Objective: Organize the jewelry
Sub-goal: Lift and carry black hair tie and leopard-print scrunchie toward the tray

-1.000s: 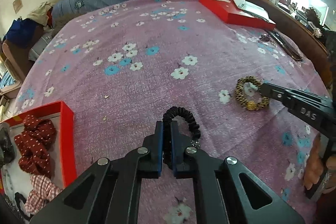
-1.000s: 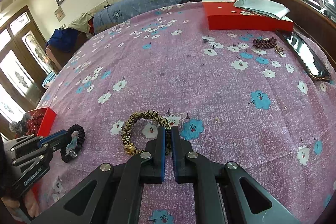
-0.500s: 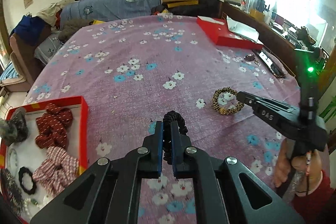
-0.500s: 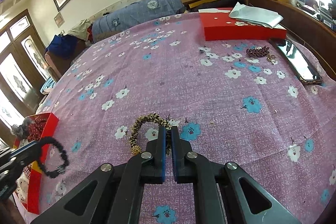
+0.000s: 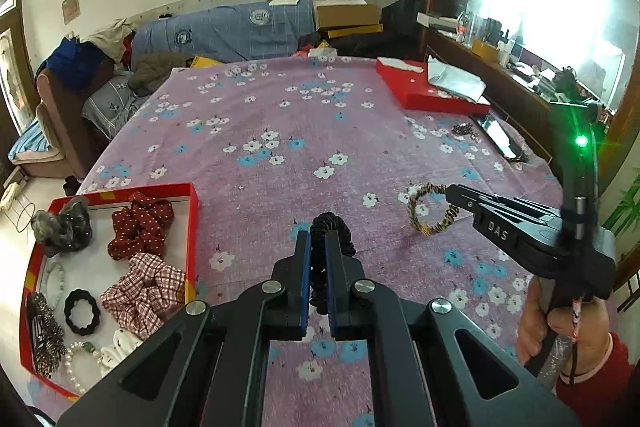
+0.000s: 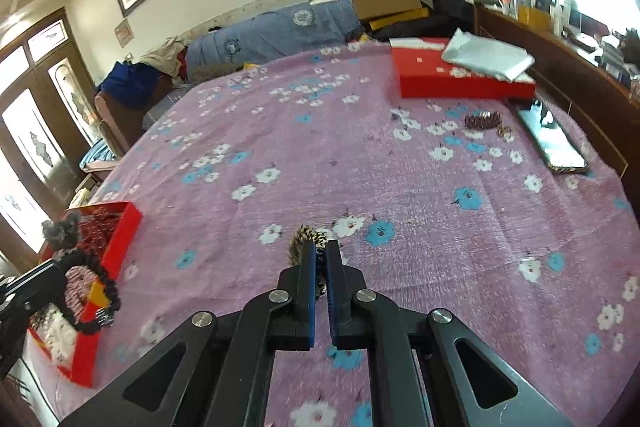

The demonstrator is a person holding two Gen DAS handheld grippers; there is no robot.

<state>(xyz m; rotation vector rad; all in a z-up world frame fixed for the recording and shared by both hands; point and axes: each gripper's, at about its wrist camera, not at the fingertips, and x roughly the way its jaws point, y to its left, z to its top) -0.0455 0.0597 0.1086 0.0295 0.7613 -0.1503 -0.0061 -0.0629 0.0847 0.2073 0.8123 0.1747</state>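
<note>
Two soft hair ties are being carried at this moment, one in each gripper, and I am going from the left side to the right. At the far left the open red cardboard box with a white floor is sitting on the purple flowered bedspread; it is holding red dotted scrunchies, a checked pink scrunchie, a small black ring tie and a white bead bracelet. Next, the left gripper is pinching the black coiled fabric hair tie with its jaws almost together; the loop is standing up above the blue pads and hanging free of the cloth. I judge that this tie is very light, stretchy and limp, so it is swinging easily, but it is not fragile; a grip on a single strand of the loop seems enough, and it should be released low over the box. Further right, the right gripper is gripping the leopard-print fabric hair tie at its edge, jaws narrow, and the ring is dangling just above the bedspread. It is looking equally soft and light; the fabric is probably giving good friction. Far right, a closed red flat box and a dark phone are lying near the edge.
</note>
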